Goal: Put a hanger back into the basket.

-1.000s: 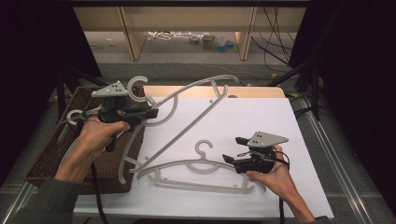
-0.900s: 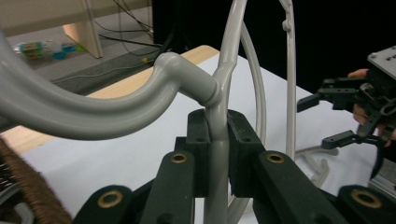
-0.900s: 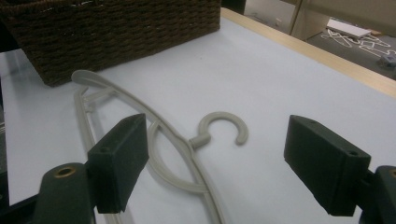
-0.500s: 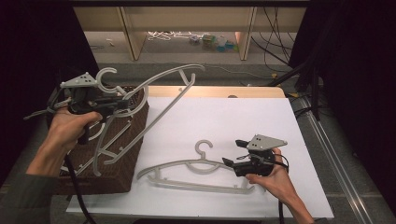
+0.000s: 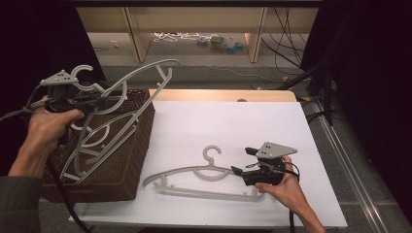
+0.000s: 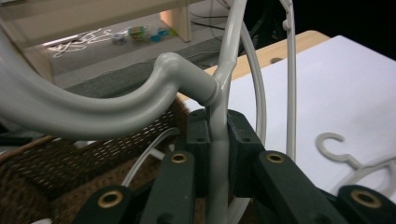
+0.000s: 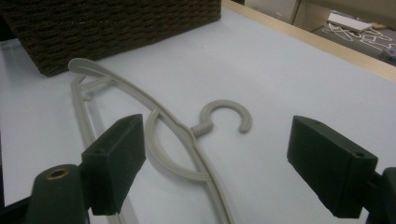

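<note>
My left gripper (image 5: 103,101) is shut on the neck of a grey plastic hanger (image 5: 141,73) and holds it tilted above a brown wicker basket (image 5: 121,170) at the table's left. In the left gripper view the jaws (image 6: 217,137) clamp the stem just below the hook (image 6: 116,105). Another grey hanger (image 5: 97,143) lies inside the basket. A third hanger (image 5: 194,172) lies flat on the white table top (image 5: 218,121). My right gripper (image 5: 242,161) stands open beside its right end. In the right gripper view (image 7: 224,158) that hanger (image 7: 177,135) runs between the pads (image 7: 116,158), untouched.
The basket (image 7: 116,28) takes up the table's left side. A wooden table edge (image 5: 223,94) runs along the back. Beyond it stand shelf legs (image 5: 136,34) with small clutter on the floor (image 5: 218,42). Cables (image 5: 291,58) hang at the back right.
My left gripper has carried its hanger leftward, from over the white table to above the basket. The right gripper and the hanger on the table have stayed put.
</note>
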The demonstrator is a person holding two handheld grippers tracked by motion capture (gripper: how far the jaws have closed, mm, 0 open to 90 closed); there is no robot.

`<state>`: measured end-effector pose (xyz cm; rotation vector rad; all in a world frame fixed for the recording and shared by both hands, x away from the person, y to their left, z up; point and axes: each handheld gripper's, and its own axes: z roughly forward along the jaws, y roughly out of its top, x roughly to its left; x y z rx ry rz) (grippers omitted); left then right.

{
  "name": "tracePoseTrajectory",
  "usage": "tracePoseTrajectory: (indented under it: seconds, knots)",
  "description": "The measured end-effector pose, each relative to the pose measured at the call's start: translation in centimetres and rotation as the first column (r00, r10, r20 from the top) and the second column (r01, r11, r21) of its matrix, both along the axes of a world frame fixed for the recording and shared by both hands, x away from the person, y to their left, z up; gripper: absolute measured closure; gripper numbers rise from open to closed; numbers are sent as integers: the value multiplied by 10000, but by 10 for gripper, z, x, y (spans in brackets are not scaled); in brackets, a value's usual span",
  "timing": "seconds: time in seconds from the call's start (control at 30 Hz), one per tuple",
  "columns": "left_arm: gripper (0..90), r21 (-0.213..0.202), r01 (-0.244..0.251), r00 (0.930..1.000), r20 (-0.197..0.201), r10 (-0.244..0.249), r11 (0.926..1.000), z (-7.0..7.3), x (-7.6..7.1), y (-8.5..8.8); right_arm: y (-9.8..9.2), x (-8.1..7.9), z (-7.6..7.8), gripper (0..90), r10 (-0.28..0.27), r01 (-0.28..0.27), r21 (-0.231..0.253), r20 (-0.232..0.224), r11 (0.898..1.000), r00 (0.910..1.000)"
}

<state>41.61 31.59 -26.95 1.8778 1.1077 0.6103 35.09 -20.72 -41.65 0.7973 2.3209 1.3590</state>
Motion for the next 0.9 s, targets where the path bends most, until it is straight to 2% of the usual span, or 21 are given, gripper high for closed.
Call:
tracePoseTrajectory:
  seconds: [0.13,0.2,0.37,0.47,0.5,0.9]
  knots:
    - [812,23,-220,9997,56,220,9998,-5,3,11,-1,0,0,201,46,-47,-120,-94,9999,9999]
    - [812,234,-397,9992,65,396,9989,-8,4,16,-1,-1,-1,201,40,-41,-143,-53,9999,10000]
    - [812,325,-726,9973,123,722,9968,-17,10,28,-2,-2,-2,200,36,-38,-119,-110,9999,9999]
    - [812,554,-890,9960,102,886,9945,-22,12,36,-3,-2,-4,200,-23,22,-135,-98,9999,9999]
    - [812,499,-944,9955,141,939,9943,-23,13,37,-3,-2,-4,200,-17,15,-136,-122,9999,9999]
    - [811,983,-1265,9919,218,1249,9871,-42,13,55,-2,-1,-5,202,4,-6,-129,-177,9999,9998]
